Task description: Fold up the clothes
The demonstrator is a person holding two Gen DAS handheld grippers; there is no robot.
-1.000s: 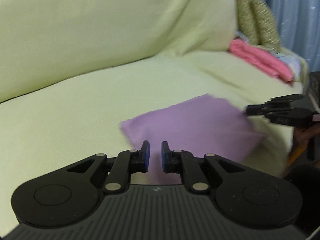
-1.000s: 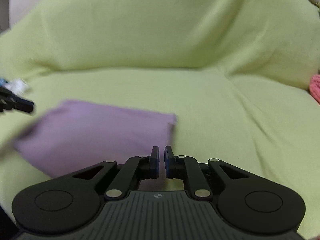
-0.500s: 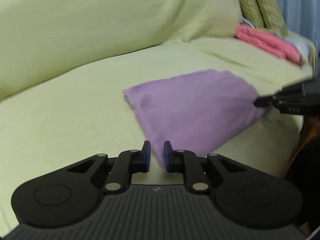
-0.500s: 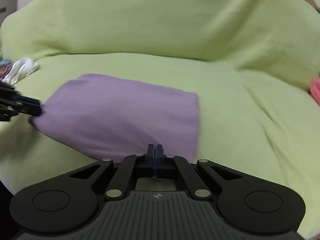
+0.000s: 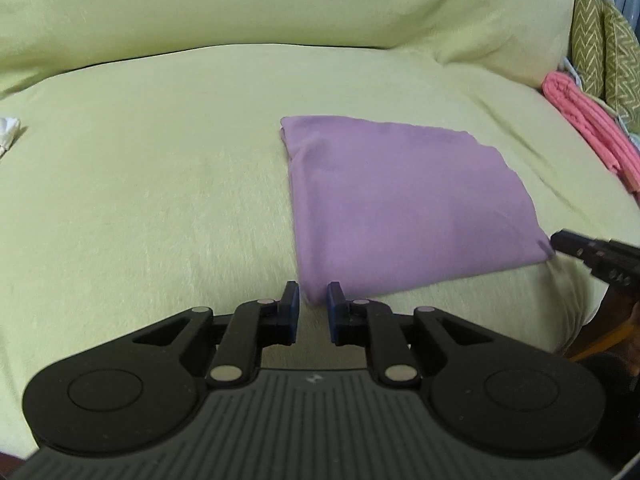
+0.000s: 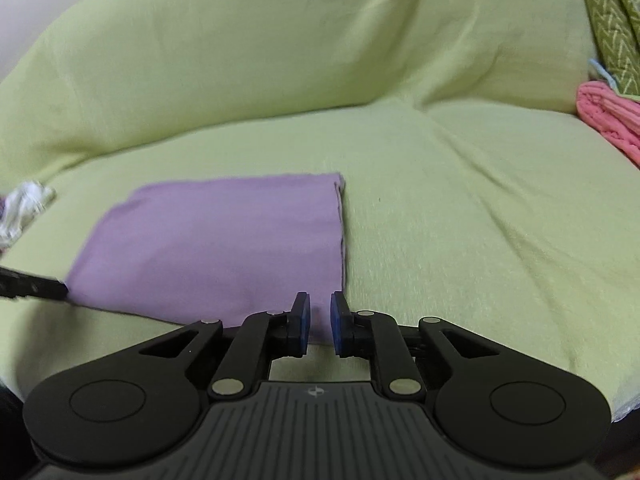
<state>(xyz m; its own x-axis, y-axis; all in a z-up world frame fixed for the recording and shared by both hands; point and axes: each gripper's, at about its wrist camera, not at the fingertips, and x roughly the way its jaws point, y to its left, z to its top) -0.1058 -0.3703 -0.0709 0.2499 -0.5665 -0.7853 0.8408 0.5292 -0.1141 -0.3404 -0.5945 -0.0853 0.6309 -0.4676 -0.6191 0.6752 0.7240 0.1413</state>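
The cloth (image 5: 404,208) looks light, soft and limp; best pinched at its near corners, where the left tool (image 5: 313,307) and right tool (image 6: 319,320) sit released

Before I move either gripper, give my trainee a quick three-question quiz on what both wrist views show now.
1. True or false: the purple cloth lies folded flat on the green sofa cover.
2. Which corner of the cloth sits at the left gripper? A) near left corner B) far right corner C) none, it is far off
3. Fill in: the folded garment at the right end of the sofa, next to the patterned cushion, is ____ in colour.

Key
1. True.
2. A; the right gripper is open at the other near corner.
3. Pink, the pink garment.
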